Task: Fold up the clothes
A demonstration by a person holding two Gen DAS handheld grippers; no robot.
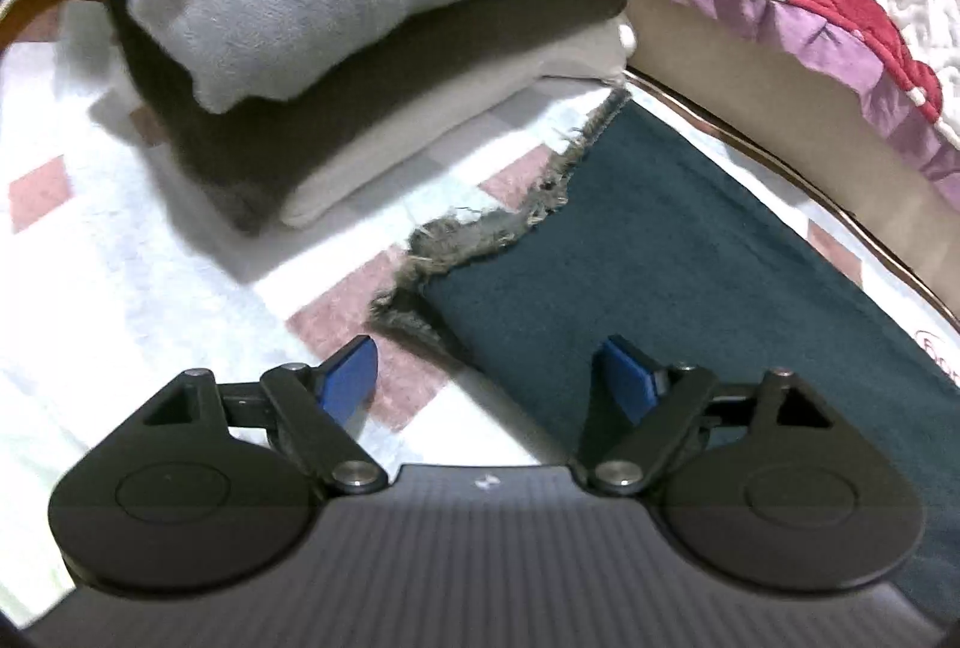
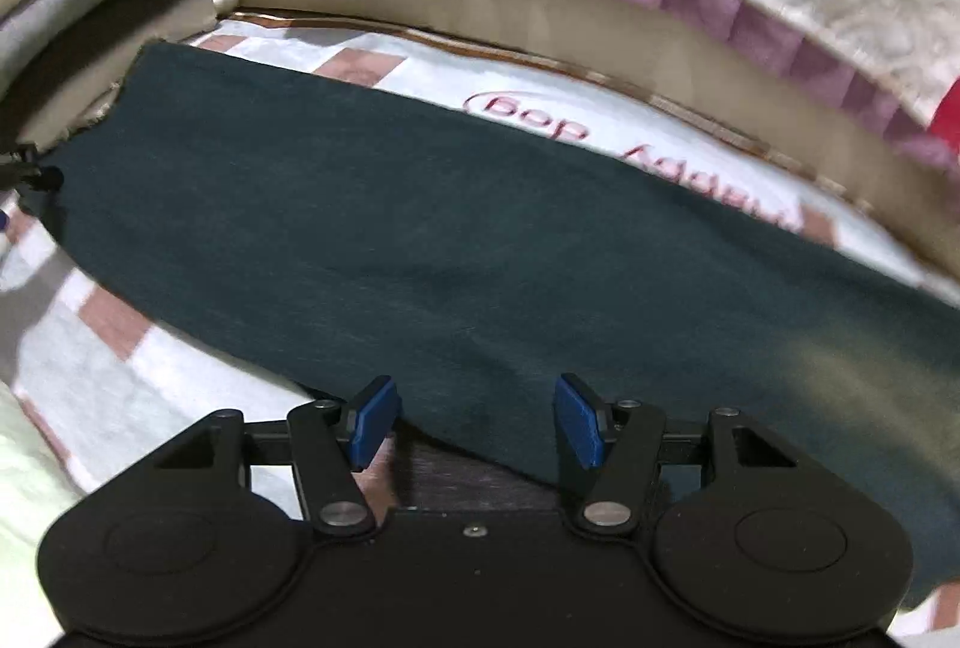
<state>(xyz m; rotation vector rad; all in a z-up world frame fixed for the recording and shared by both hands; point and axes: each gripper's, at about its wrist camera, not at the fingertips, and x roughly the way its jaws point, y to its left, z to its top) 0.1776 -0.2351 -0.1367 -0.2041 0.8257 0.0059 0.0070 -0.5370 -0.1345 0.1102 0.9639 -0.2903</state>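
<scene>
Both tongs wide open, empty. Left tongs [image 1: 486, 378] over frayed corner of dark teal cloth [image 1: 690, 258], laid flat on checked sheet [image 1: 150, 258]. Right tongs [image 2: 477, 423] at cloth's near edge. Folded stack [image 1: 336, 48] far left.

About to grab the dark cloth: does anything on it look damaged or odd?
Yes. The dark teal cloth has a frayed, ragged edge with loose grey threads at its end nearest the folded stack. The rest lies flat. Both grippers are open over it.
</scene>
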